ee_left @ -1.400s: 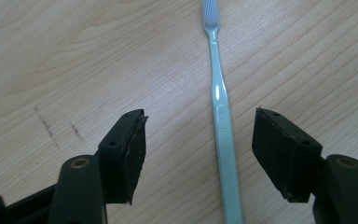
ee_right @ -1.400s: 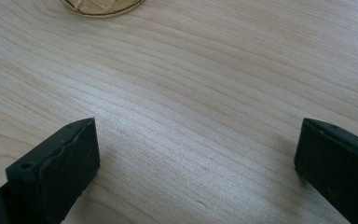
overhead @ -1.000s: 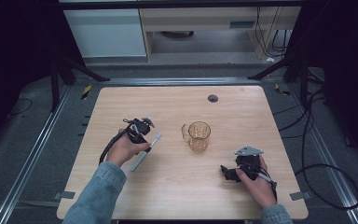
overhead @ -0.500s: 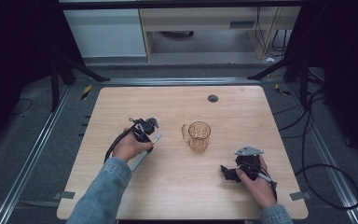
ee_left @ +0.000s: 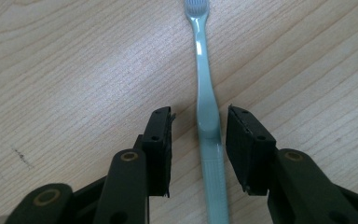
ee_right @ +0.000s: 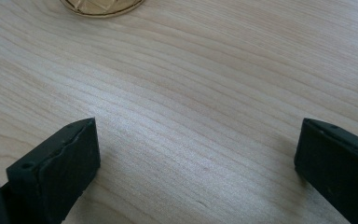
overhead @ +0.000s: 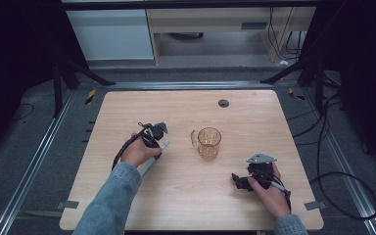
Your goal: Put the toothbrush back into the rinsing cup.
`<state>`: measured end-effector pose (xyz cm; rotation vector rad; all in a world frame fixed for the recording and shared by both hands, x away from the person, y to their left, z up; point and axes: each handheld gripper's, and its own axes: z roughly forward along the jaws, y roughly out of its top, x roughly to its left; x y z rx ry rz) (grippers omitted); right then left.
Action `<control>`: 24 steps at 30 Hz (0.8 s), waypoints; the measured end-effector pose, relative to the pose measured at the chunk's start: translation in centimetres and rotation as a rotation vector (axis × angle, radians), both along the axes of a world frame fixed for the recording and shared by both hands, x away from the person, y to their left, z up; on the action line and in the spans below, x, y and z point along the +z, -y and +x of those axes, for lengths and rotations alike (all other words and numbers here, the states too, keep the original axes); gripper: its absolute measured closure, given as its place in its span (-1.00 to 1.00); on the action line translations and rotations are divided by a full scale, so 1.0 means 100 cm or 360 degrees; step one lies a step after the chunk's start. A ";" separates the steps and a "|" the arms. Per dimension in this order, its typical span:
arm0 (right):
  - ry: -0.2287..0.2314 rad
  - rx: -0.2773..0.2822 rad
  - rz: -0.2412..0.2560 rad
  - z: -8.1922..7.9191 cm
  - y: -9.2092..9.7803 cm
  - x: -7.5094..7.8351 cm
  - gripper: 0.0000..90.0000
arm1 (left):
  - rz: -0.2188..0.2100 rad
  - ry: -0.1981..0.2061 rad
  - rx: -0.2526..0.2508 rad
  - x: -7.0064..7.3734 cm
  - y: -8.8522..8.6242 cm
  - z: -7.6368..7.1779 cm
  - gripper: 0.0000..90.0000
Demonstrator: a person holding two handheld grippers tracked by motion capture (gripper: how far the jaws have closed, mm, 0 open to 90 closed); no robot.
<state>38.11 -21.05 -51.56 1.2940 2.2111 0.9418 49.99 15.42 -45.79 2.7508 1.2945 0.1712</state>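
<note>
Left gripper (ee_left: 199, 140) low over the wooden surface (overhead: 254, 117), its fingers (ee_left: 161, 140) parted and set either side of a pale green toothbrush (ee_left: 207, 116) that lies flat on the wood. Fingers not closed on the handle: a sliver of wood shows on each side.

Left gripper view gives the detail. The handle runs straight up the frame between the fingers, bristle head at the top edge, away from the gripper, butt end passing beneath it.

High view gives the layout. The toothbrush (overhead: 149, 164) sits left of centre, long axis on a diagonal, far end toward the amber glass mug (overhead: 209, 143), near end toward the person's side. Left gripper (overhead: 157, 139) over its far part. The mug stands upright near the middle, handle to the left.

Right gripper (overhead: 236, 180) rests well apart, at the near right. Right gripper view: fingers (ee_right: 70, 154) wide open over bare wood, holding nothing, the mug's base (ee_right: 101, 6) at the top edge.
</note>
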 end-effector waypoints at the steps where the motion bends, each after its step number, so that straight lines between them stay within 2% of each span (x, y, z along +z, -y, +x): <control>1: 0.0001 0.0000 -0.0001 0.000 0.000 0.000 -0.99 | 0.0000 -0.0006 -0.0005 -0.001 0.000 0.000 0.35; 13: -0.0001 0.0000 0.0005 0.000 0.000 0.000 -0.99 | 0.0005 -0.0024 -0.0008 -0.004 0.004 0.003 0.40; 16: -0.0001 -0.0001 0.0005 0.000 0.000 0.000 -0.99 | 0.0000 -0.0001 0.0003 -0.003 0.004 0.004 0.48; 24: -0.0001 0.0000 0.0005 0.000 0.000 0.000 -0.99 | 0.0005 -0.0032 -0.0008 -0.005 0.004 0.005 0.55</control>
